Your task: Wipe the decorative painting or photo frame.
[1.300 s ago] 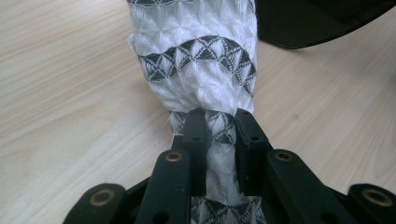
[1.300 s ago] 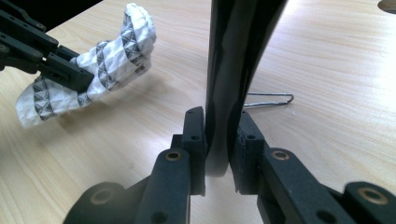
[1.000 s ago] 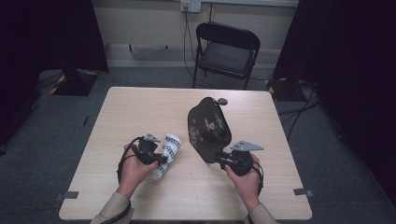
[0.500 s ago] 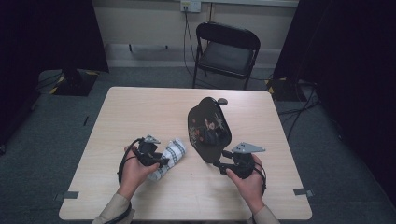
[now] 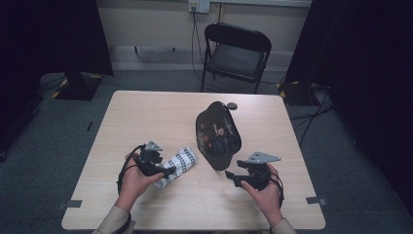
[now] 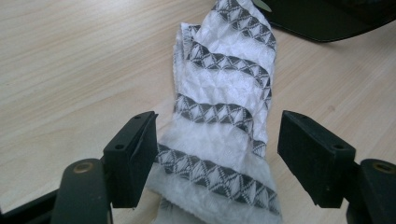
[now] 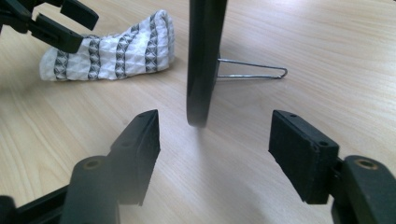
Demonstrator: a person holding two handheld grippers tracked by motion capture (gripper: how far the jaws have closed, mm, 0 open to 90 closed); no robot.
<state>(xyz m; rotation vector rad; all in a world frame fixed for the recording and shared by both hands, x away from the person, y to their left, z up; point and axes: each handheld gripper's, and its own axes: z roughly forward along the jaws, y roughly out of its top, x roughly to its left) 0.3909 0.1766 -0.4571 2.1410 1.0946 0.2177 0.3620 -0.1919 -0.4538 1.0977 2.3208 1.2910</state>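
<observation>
Cloth (image 6: 219,135) between parted jaws (untouched)

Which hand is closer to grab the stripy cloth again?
Left. The left gripper has just opened with the stripy cloth lying between its jaws; the right gripper sits by the black mirror.

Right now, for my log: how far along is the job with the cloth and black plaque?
Done: the cloth lies flat and the plaque stands on its wire stand. In hand: nothing; left gripper and right gripper have just been opening, jaws apart. Left: probably only withdrawing.
</observation>
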